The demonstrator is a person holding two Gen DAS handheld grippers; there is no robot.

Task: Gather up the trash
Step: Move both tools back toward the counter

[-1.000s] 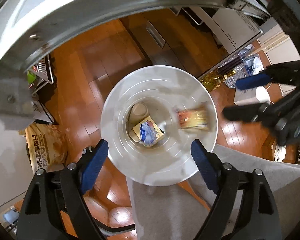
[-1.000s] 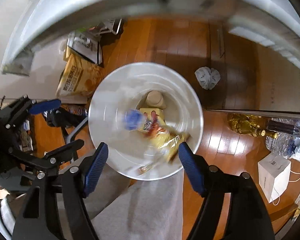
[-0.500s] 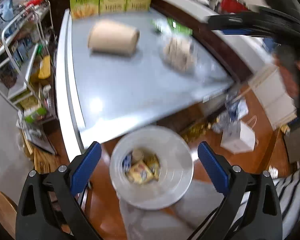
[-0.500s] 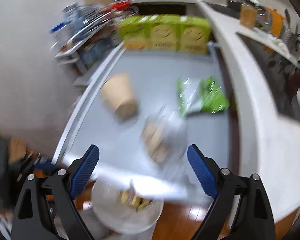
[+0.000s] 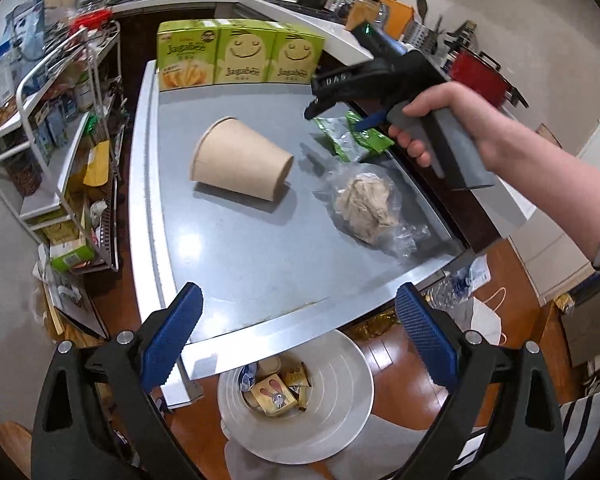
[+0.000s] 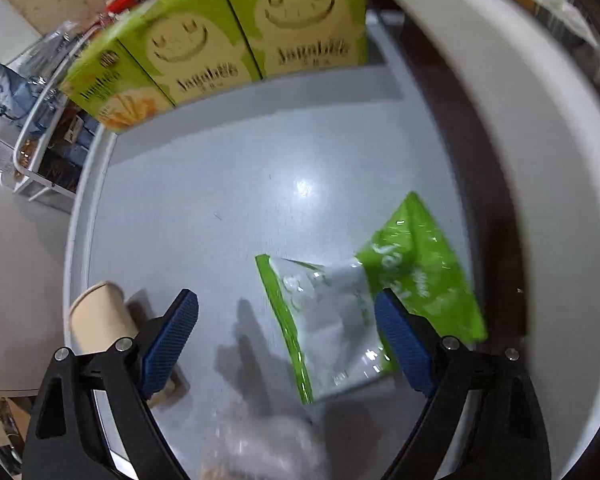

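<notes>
A brown paper cup [image 5: 240, 160] lies on its side on the grey table [image 5: 240, 260]. A clear bag with crumpled paper [image 5: 366, 206] lies to its right. A green and silver wrapper [image 5: 350, 138] [image 6: 340, 320] lies further back. My right gripper [image 6: 286, 334] is open and empty, just above the wrapper; it also shows in the left wrist view [image 5: 340, 114]. My left gripper [image 5: 296, 328] is open and empty over the table's near edge. The white trash bin [image 5: 340, 432] stands on the floor below, with several wrappers inside.
Three green Jagabee boxes [image 5: 240, 56] [image 6: 220, 52] stand along the table's far edge. A wire rack [image 5: 60, 128] with goods stands to the left. A white counter [image 6: 540, 160] runs along the right. Bottles and a paper bag [image 5: 480, 312] lie on the floor.
Both grippers rose from over the trash bin to the table. The right one moved far forward over the green wrapper. A wrapper dropped earlier now lies in the bin.
</notes>
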